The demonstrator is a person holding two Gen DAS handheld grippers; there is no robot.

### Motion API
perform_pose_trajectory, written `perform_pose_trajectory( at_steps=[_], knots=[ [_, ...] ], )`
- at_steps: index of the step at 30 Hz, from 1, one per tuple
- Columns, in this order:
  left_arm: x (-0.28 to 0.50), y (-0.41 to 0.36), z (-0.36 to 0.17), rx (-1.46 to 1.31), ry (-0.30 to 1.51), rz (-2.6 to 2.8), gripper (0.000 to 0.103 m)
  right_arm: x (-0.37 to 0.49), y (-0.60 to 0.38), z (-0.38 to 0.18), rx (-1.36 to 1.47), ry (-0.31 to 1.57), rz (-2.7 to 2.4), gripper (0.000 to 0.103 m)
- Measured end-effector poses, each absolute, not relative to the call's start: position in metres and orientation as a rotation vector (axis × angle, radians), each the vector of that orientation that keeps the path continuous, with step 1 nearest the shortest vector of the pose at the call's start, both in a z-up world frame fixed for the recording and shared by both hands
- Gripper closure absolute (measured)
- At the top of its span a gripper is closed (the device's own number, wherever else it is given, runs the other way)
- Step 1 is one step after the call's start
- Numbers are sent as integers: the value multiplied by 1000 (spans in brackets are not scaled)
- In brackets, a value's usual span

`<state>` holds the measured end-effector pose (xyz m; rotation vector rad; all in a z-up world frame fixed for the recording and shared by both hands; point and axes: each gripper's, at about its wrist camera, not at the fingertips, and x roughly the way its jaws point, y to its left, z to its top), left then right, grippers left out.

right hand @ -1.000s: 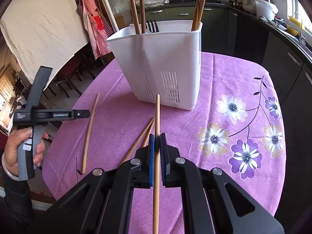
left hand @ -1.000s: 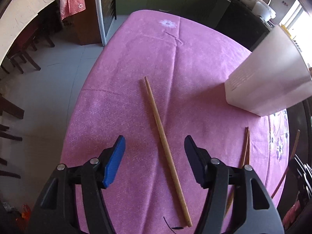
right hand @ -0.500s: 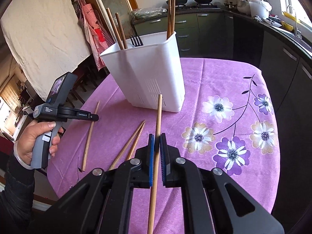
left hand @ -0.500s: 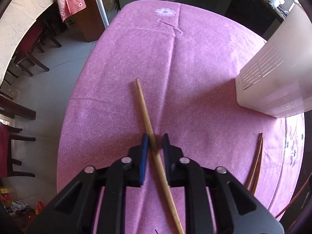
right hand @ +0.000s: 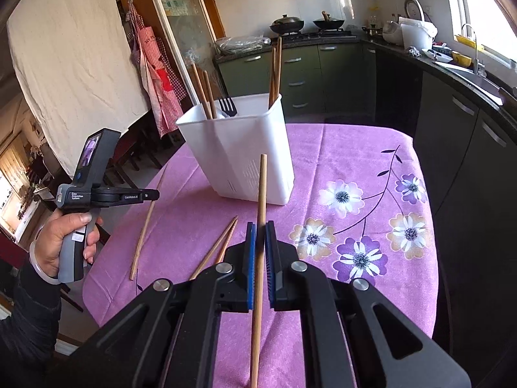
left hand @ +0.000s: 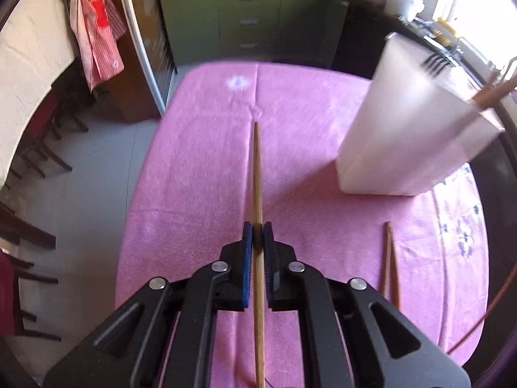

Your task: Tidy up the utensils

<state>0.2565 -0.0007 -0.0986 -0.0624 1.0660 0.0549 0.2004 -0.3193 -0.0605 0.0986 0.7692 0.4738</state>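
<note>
On my left, the left gripper (left hand: 257, 237) has its jaws clamped on a wooden chopstick (left hand: 257, 174), lifted over the counter (left hand: 200, 168). Two more chopsticks (left hand: 391, 268) lie on the cloth to its right, near the white utensil holder (right hand: 245, 158). My right gripper (right hand: 260, 237) pinches a second chopstick (right hand: 261, 190), aimed at the holder. These sticks look light, stiff and smooth; gripped mid-length they could pivot, so I'd judge a firm, centred hold is best.
</note>
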Motion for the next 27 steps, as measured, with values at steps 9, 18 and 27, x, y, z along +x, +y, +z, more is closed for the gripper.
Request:
perform_pose_trajectory(
  at_steps=[9,18,27],
  knots=[
    [188,-12,-32,13,809,-41,96,158,-337,-28,118,632,411,96],
    [145,-17,-15,16,720,-95,96,236,-305,-110,7,986,359,81],
    [127,-18,-11,52,689,-141,96,296,-277,-165,-110,1223,266,81]
  ],
)
